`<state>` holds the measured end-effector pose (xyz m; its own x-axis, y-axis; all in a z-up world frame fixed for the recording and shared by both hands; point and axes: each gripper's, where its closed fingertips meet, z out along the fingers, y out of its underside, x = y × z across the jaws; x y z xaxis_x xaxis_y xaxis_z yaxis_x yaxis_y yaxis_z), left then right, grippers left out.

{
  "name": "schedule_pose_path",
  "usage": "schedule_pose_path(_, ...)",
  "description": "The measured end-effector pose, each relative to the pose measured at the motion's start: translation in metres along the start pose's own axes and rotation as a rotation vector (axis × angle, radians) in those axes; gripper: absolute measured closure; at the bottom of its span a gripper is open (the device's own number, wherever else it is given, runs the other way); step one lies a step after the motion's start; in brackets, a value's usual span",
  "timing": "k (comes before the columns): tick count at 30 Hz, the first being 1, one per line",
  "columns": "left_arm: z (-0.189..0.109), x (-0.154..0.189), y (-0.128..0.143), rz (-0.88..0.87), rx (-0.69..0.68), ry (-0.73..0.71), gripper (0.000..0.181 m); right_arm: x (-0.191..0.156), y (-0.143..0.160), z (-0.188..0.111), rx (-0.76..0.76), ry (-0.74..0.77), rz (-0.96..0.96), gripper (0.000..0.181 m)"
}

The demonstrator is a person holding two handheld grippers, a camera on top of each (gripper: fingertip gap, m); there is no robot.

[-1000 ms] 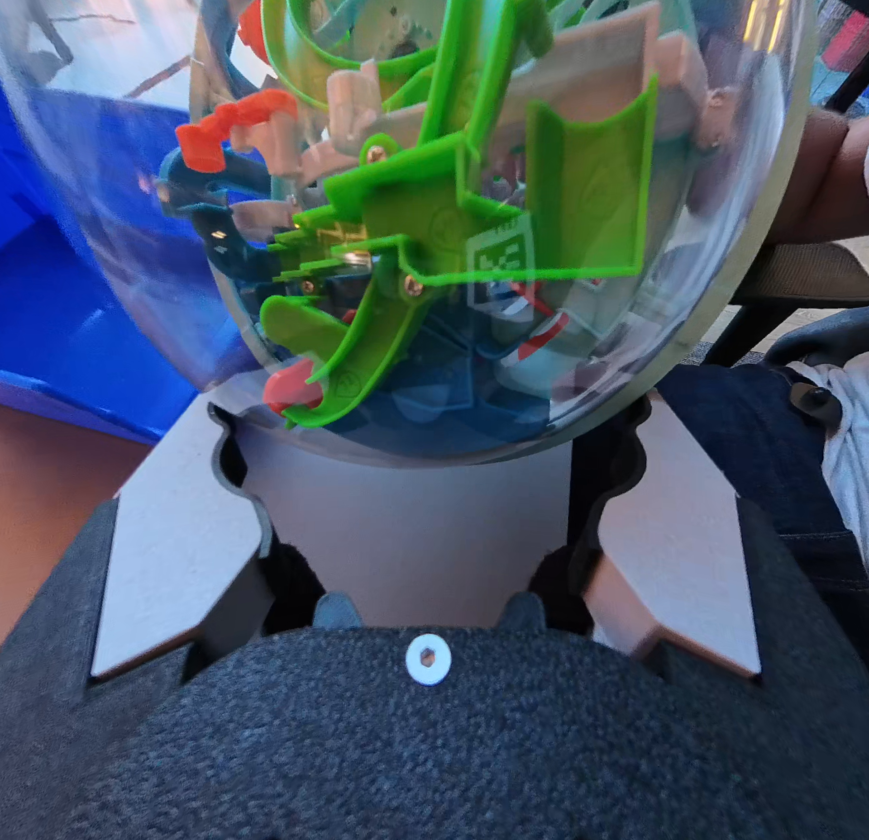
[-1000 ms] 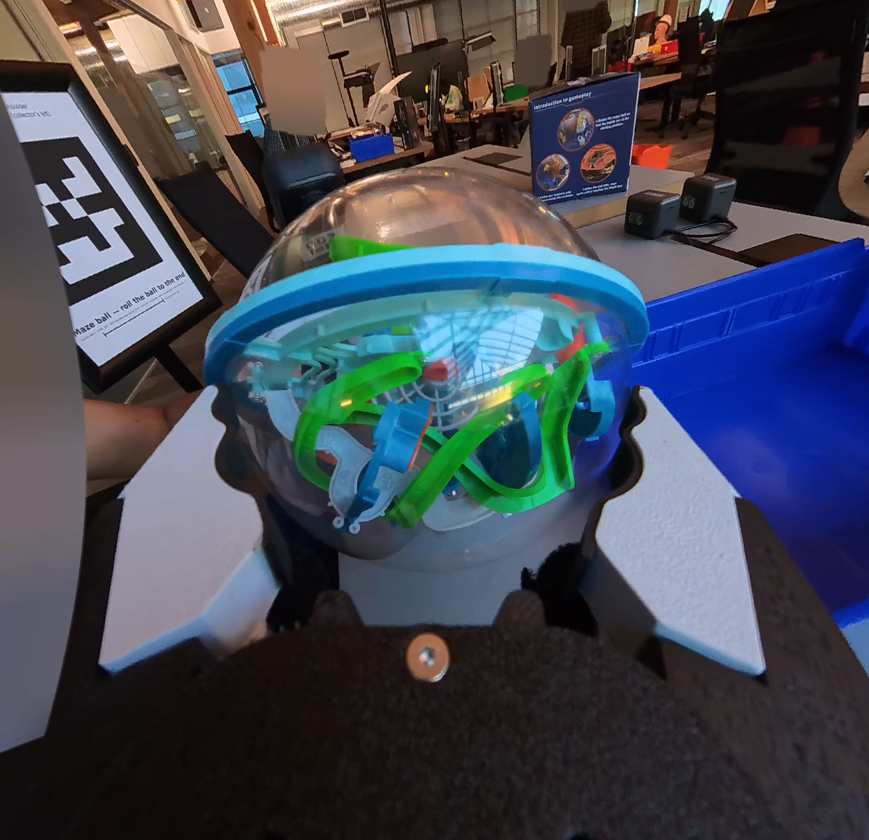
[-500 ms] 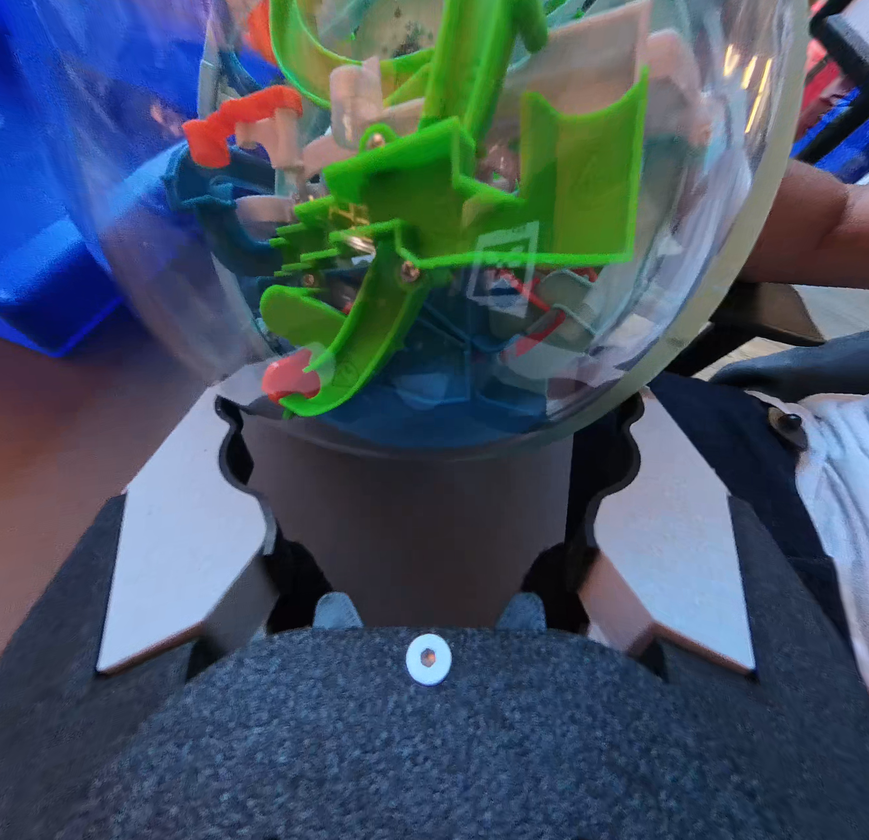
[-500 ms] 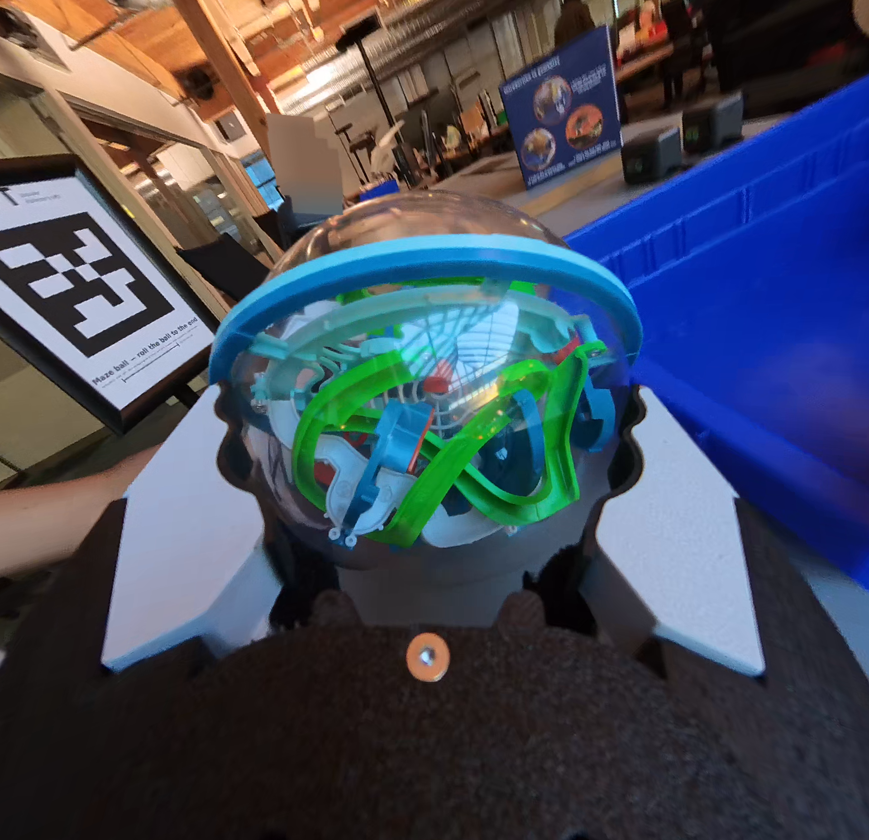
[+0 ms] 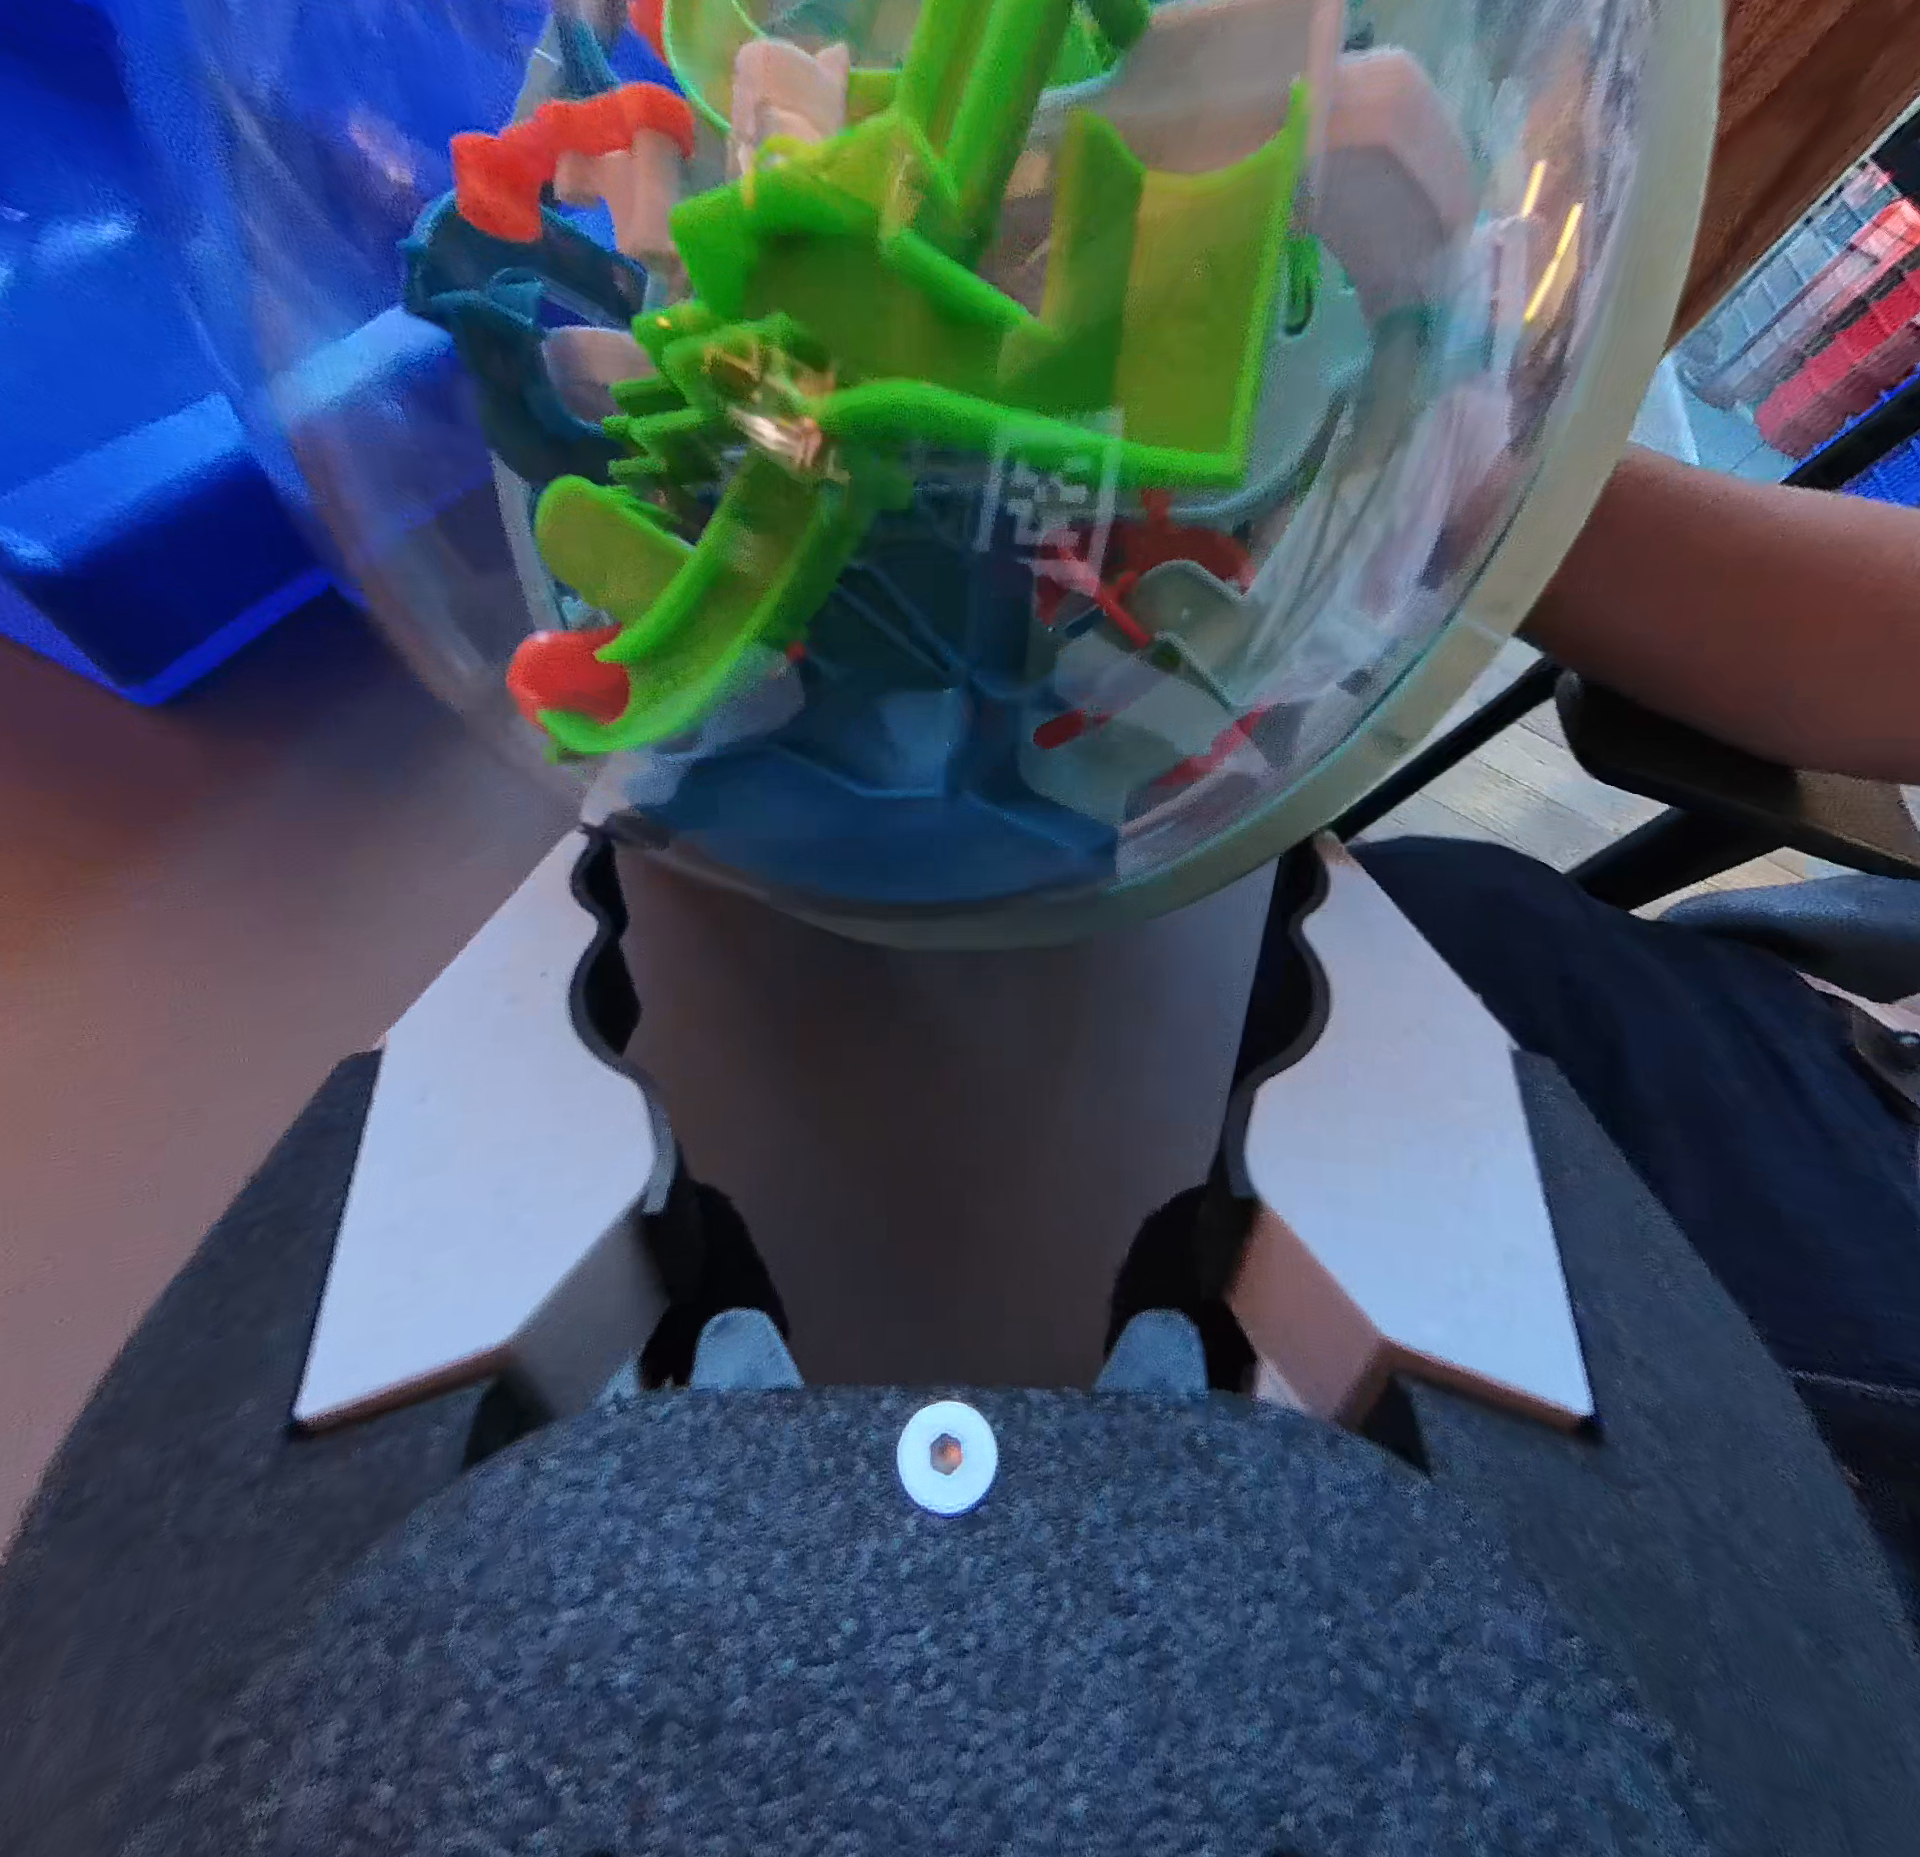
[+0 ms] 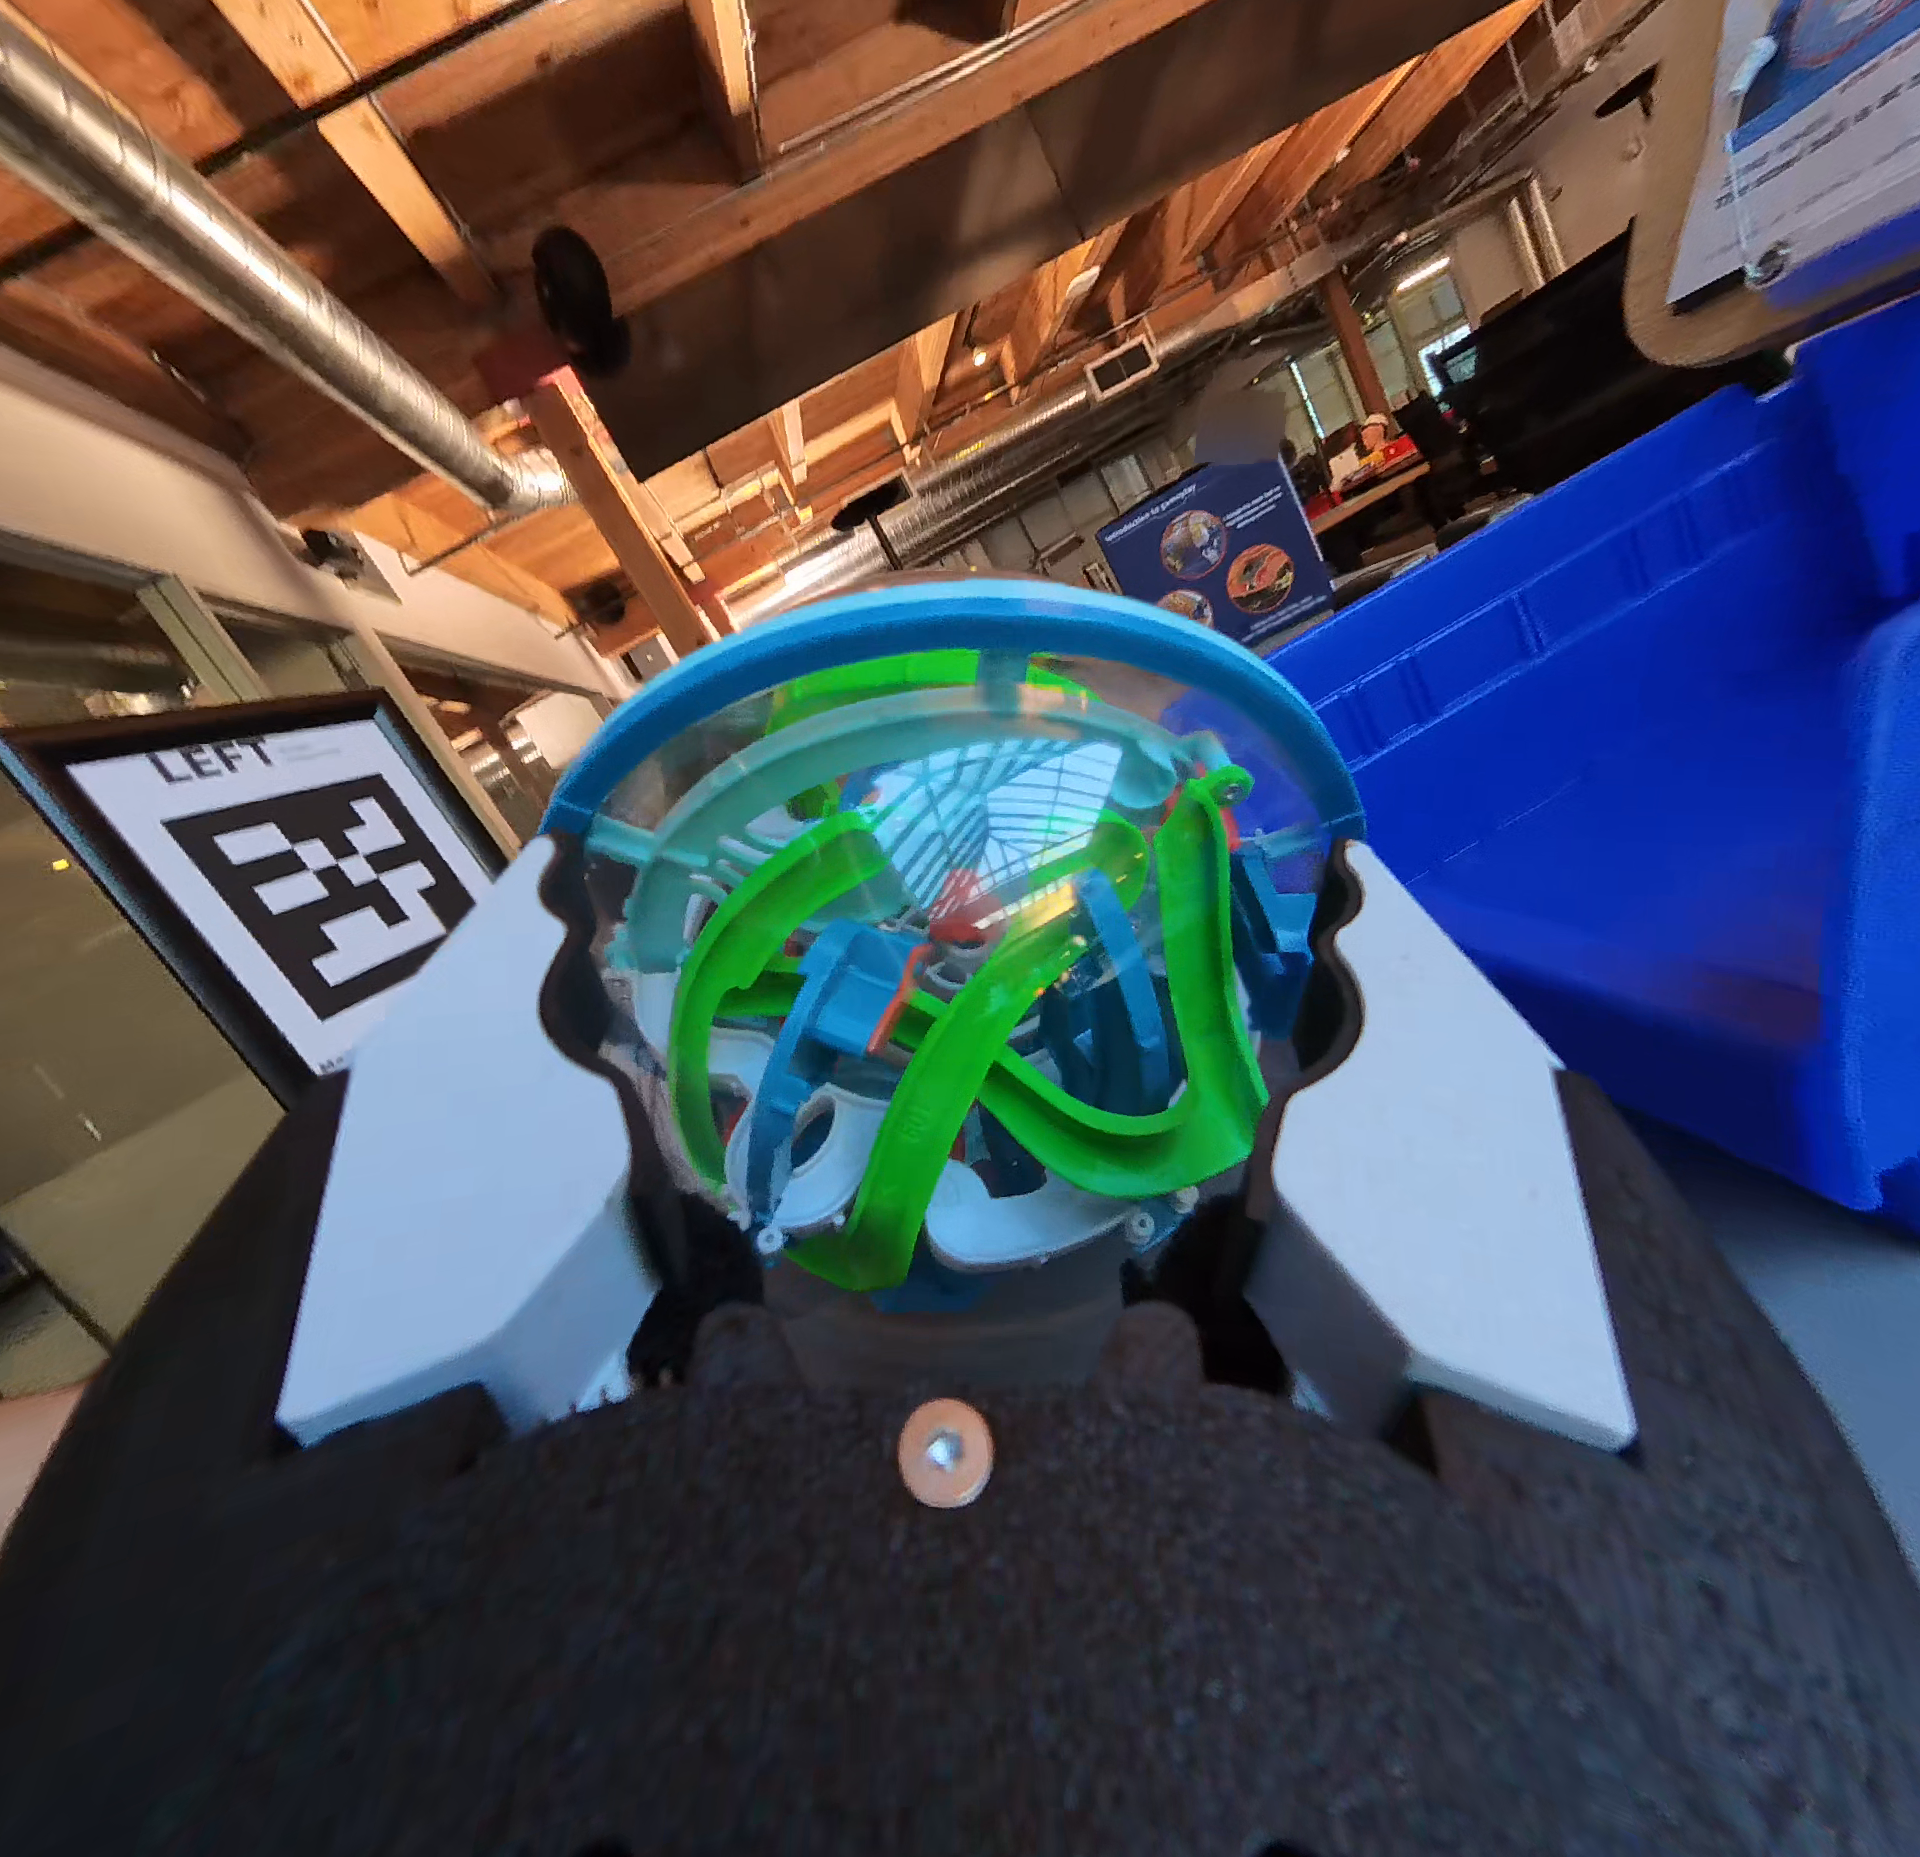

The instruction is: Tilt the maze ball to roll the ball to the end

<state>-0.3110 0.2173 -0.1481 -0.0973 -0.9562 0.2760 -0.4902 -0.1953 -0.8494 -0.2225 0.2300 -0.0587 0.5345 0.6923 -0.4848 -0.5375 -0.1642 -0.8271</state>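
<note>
The maze ball (image 5: 987, 436) is a clear sphere with green, blue, orange and pale tracks inside. In the left wrist view it fills the upper half, tilted, with its pale seam ring to the right. My left gripper (image 5: 945, 872) is shut on its lower end, one finger on each side. In the right wrist view the maze ball (image 6: 945, 976) shows its blue seam ring on top. My right gripper (image 6: 945, 986) is shut on it, with the sphere sunk deep between the white fingers (image 6: 468, 1132). I cannot make out the small rolling ball.
A blue bin (image 6: 1662, 924) stands close on the right; it also shows in the left wrist view (image 5: 156, 405). A framed marker sign (image 6: 301, 872) stands to the left. A person's forearm (image 5: 1714, 612) and dark trouser leg (image 5: 1662, 1080) are on the right. Ceiling beams and a duct (image 6: 260, 280) are overhead.
Both grippers have rotated with the ball held fast. The right wrist view has pitched up from the tables to the ceiling. In the left wrist view the bin has slid left and the picture is blurred.
</note>
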Motion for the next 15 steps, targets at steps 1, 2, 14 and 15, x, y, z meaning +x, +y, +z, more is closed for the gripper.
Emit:
schedule_pose_path(1, -0.0005, -0.0003, -0.0003, 0.001, 0.004, -0.006, 0.063, 0.0009, -0.0027, -0.0026, 0.013, 0.002, 0.015, 0.050)
schedule_pose_path(2, -0.0006, -0.0005, 0.0003, 0.004, 0.002, -0.013, 0.067, 0.0007, -0.0061, -0.0047, 0.031, -0.002, 0.022, 0.052)
schedule_pose_path(14, -0.0078, 0.0041, 0.0042, 0.034, 0.048, -0.197, 0.105, 0.0017, -0.0090, -0.0084, 0.052, 0.010, -0.004, 0.064)
schedule_pose_path(15, -0.0090, 0.0040, 0.0031, 0.034, 0.061, -0.206, 0.107, 0.0031, -0.0090, -0.0087, 0.052, 0.015, 0.015, 0.064)
